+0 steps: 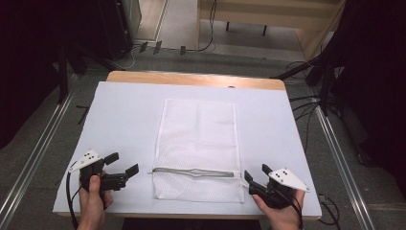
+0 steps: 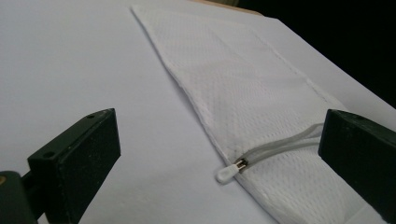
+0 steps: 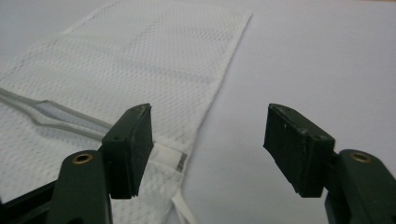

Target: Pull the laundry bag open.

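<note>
1. Where the table stands, a white sheet covers nearly all of its top, leaving a strip of light wood bare along the far edge.
2. Room: grey carpeted floor around the table, one metal rail running along it on the left and one on the right, dark stands and cables at both far sides, and pale wooden furniture beyond.
3. Objects on the sheet, counted: one white mesh laundry bag, lying flat at the centre with its long side running away from the person.
4. The bag carries one zipper, running across it near the person's end; part of it near the middle gapes slightly.
5. One white zipper pull lies at the bag's left edge, resting on the sheet.
6. Tools, counted: two handheld grippers, one per hand.
7. Left gripper: jaws spread wide, nothing between them, on the sheet just left of the bag near the zipper's pull end.
8. Right gripper: jaws spread wide, nothing gripped, at the bag's right edge beside the zipper's other end; in the right gripper view one jaw lies over the bag's corner, the other over bare sheet.
</note>
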Available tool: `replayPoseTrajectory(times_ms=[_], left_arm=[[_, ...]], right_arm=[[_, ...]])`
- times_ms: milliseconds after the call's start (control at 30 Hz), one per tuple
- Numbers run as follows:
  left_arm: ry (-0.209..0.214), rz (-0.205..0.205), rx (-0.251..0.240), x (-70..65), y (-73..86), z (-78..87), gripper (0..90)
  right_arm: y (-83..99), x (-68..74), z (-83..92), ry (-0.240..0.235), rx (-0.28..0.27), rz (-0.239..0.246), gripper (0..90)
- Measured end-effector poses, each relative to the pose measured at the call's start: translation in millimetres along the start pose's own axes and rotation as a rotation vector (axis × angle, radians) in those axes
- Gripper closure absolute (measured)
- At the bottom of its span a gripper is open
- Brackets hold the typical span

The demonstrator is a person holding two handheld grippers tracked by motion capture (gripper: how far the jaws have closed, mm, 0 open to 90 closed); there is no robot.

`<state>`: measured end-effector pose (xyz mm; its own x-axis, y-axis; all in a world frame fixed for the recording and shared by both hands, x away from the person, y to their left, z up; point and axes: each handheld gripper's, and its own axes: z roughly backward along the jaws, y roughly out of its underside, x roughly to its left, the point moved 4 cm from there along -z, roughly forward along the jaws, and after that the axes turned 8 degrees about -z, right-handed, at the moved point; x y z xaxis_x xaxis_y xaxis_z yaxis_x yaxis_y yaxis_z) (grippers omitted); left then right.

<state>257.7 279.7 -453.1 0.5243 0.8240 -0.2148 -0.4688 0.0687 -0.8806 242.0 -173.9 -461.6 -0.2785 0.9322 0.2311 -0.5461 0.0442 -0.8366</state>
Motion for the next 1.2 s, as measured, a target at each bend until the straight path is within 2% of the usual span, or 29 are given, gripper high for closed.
replayPoseTrajectory(times_ms=[67, 133, 167, 267, 300, 333, 467, 533, 600, 667, 733, 800, 900, 1100, 1200], left_arm=[[-0.016, -0.012, 0.001, 2.7, 0.4, 2.2, 0.0], [-0.04, -0.041, 0.011, 4.7, 1.5, 3.5, 0.0], [-0.059, -0.062, 0.003, 6.3, 1.2, 5.3, 0.0], [-0.066, -0.071, -0.002, 9.2, 0.2, 5.9, 0.0], [-0.07, -0.068, 0.002, 10.3, 0.2, 5.5, 0.0], [-0.075, -0.068, 0.005, 11.6, 0.6, 4.9, 0.0], [-0.084, -0.093, 0.017, 14.9, 2.1, 4.7, 0.0], [-0.102, -0.114, 0.019, 19.0, 1.6, 7.1, 0.0], [-0.102, -0.113, 0.016, 20.9, 1.5, 8.1, 0.0], [-0.117, -0.113, 0.009, 27.7, 2.2, 12.9, 0.0], [-0.125, -0.117, 0.007, 29.8, 2.2, 14.8, 0.0], [-0.142, -0.12, 0.0, 35.5, 2.0, 20.5, 0.0], [-0.144, -0.111, -0.004, 39.3, 1.9, 23.7, 0.0], [-0.155, -0.116, -0.011, 48.1, 2.5, 31.1, 0.0], [-0.157, -0.103, -0.011, 52.6, 4.4, 34.4, 0.0]], right_arm=[[-4.5, -9.2, 1.7, -0.019, -0.014, 0.009, 31.2], [-6.0, -12.7, 2.2, -0.026, -0.017, 0.006, 30.6], [-8.8, -20.5, 3.2, -0.027, -0.022, -0.008, 29.6], [-11.3, -29.6, 4.4, -0.017, -0.032, -0.024, 27.5], [-13.5, -38.8, 5.6, -0.012, -0.04, -0.044, 24.5], [-13.5, -38.8, 5.6, -0.012, -0.04, -0.044, 24.5], [-16.7, -55.7, 6.9, 0.014, -0.052, -0.053, 21.4], [-18.0, -66.4, 8.6, 0.007, -0.061, -0.052, 20.3], [-18.2, -69.7, 9.5, -0.001, -0.064, -0.049, 20.2], [-17.8, -80.0, 11.4, -0.004, -0.062, -0.067, 20.2], [-17.3, -84.0, 11.8, 0.002, -0.06, -0.067, 20.2], [-16.2, -94.2, 13.3, 0.018, -0.063, -0.078, 20.0], [-14.8, -104.2, 15.2, 0.033, -0.069, -0.081, 19.9], [-12.7, -114.6, 20.3, 0.021, -0.077, -0.071, 16.6], [-11.1, -122.0, 21.8, 0.045, -0.074, -0.075, 16.6]])
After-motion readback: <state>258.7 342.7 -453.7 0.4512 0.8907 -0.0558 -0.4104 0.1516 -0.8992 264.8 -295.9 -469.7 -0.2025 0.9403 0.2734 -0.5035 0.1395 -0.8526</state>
